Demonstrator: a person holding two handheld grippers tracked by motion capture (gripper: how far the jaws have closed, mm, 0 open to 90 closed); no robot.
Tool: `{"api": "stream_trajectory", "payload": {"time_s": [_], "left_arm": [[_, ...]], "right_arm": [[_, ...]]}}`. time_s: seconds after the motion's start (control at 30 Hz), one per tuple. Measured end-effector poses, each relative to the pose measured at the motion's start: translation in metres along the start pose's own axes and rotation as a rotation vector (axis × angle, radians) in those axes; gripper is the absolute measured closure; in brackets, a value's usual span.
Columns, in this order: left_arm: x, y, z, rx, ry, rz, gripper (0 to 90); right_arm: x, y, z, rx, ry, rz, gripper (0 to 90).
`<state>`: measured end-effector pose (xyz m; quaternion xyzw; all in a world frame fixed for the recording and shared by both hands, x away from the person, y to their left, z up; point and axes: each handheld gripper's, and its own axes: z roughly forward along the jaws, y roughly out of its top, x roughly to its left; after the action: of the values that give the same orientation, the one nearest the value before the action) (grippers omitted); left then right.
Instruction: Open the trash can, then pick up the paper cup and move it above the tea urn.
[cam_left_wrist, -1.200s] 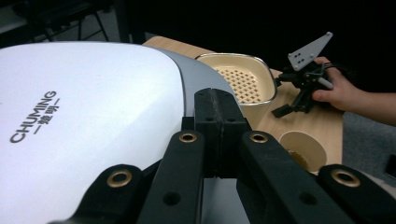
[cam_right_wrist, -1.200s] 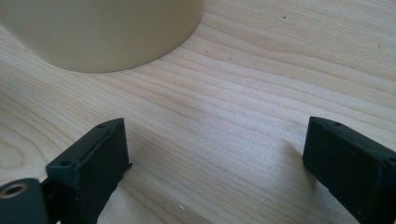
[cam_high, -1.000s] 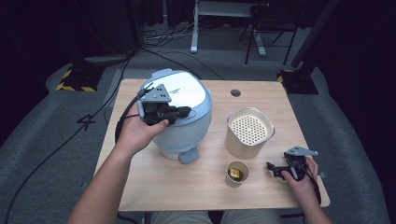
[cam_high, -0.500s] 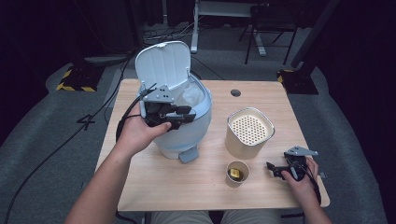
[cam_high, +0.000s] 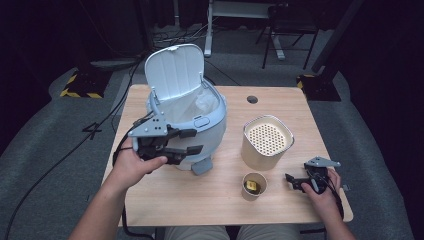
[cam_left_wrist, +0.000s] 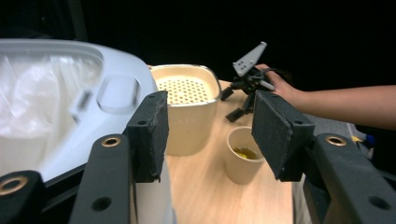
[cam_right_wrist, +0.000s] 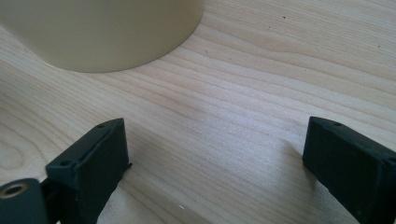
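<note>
High view shows the lidded bin (cam_high: 192, 125) at the table's (cam_high: 165, 210) left with its flap up (liner exposed), so the left gripper (cam_high: 187, 142), its jaws just opened and empty, hangs at its front while the right gripper (cam_high: 294, 181) rests gaping near the paper cup (cam_high: 254, 186).
</note>
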<state>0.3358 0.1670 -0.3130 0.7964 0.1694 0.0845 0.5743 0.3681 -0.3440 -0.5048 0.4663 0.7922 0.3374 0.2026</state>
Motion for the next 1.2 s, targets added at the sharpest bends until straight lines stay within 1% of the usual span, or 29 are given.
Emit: {"api": "stream_trajectory", "payload": {"time_s": [0.07,0.1,0.13,0.2,0.3,0.37,0.4,0.43,0.47,0.53,0.57,0.6,0.63,0.67,0.7,0.73,0.77,0.8,0.83,0.9,1.0,1.1,1.2], "left_arm": [[-0.003,-0.01,-0.005,-0.008,0.02,-0.008,47.5],[-0.005,-0.02,-0.007,-0.001,0.048,-0.01,47.4],[-0.006,-0.024,-0.008,0.006,0.059,-0.011,45.9],[-0.007,-0.033,-0.008,0.012,0.068,-0.031,44.8],[-0.007,-0.052,-0.006,0.021,0.111,-0.079,43.3],[-0.007,-0.065,-0.002,0.029,0.116,-0.12,42.3],[-0.006,-0.071,0.0,0.024,0.116,-0.136,41.9],[-0.006,-0.075,0.001,0.023,0.117,-0.148,40.9],[-0.005,-0.084,0.003,0.028,0.128,-0.161,40.4],[-0.003,-0.093,0.005,0.026,0.148,-0.174,39.6],[-0.001,-0.099,0.007,0.029,0.163,-0.19,39.1],[0.001,-0.105,0.009,0.048,0.176,-0.198,37.8],[0.003,-0.11,0.011,0.078,0.19,-0.196,36.9],[0.005,-0.116,0.012,0.087,0.198,-0.201,37.0],[0.005,-0.116,0.012,0.087,0.198,-0.201,36.7],[0.01,-0.124,0.014,0.092,0.196,-0.216,36.7],[0.013,-0.13,0.015,0.108,0.2,-0.228,35.2],[0.015,-0.134,0.015,0.128,0.214,-0.223,35.0],[0.017,-0.137,0.016,0.151,0.232,-0.222,33.6],[0.019,-0.143,0.017,0.202,0.258,-0.213,33.6],[0.018,-0.149,0.019,0.253,0.278,-0.214,33.1],[0.019,-0.156,0.021,0.292,0.295,-0.22,32.6],[0.021,-0.162,0.023,0.331,0.319,-0.224,32.6]], "right_arm": [[0.0,0.0,0.0,0.0,0.0,0.0,6.9],[0.0,0.0,0.0,0.0,0.0,0.0,6.8],[0.0,0.0,0.0,0.001,0.0,0.001,6.8],[0.0,0.0,0.0,0.0,-0.001,0.001,6.8],[0.0,0.0,0.0,0.001,-0.002,0.001,6.8],[0.0,0.0,0.0,0.002,-0.003,0.001,6.8],[0.0,0.0,0.0,0.002,-0.002,0.001,6.8],[0.0,0.0,0.0,0.002,-0.003,0.001,6.9],[0.0,0.0,0.0,0.003,-0.003,0.001,6.9],[0.001,0.0,0.0,0.002,-0.006,0.002,6.9],[0.001,0.0,0.0,0.002,-0.006,0.003,7.0],[0.001,0.0,0.0,0.003,-0.007,0.004,7.3],[0.0,0.001,0.0,0.003,-0.005,0.005,8.3],[0.0,0.001,0.0,0.0,-0.001,0.0,9.3],[0.0,0.001,0.0,0.0,-0.001,0.0,9.3],[0.0,0.001,0.0,0.001,0.004,-0.005,10.3],[-0.002,0.002,-0.001,0.004,0.01,-0.012,15.6],[-0.002,0.003,-0.003,0.01,0.009,-0.015,17.4],[-0.003,0.004,-0.005,0.012,-0.002,-0.03,16.9],[-0.002,0.004,-0.006,0.007,-0.003,-0.032,18.5],[-0.002,0.006,-0.01,0.005,0.01,-0.032,20.8],[0.001,0.007,-0.016,0.012,0.024,-0.045,23.1],[0.005,0.009,-0.021,0.022,0.053,-0.057,25.6]]}}
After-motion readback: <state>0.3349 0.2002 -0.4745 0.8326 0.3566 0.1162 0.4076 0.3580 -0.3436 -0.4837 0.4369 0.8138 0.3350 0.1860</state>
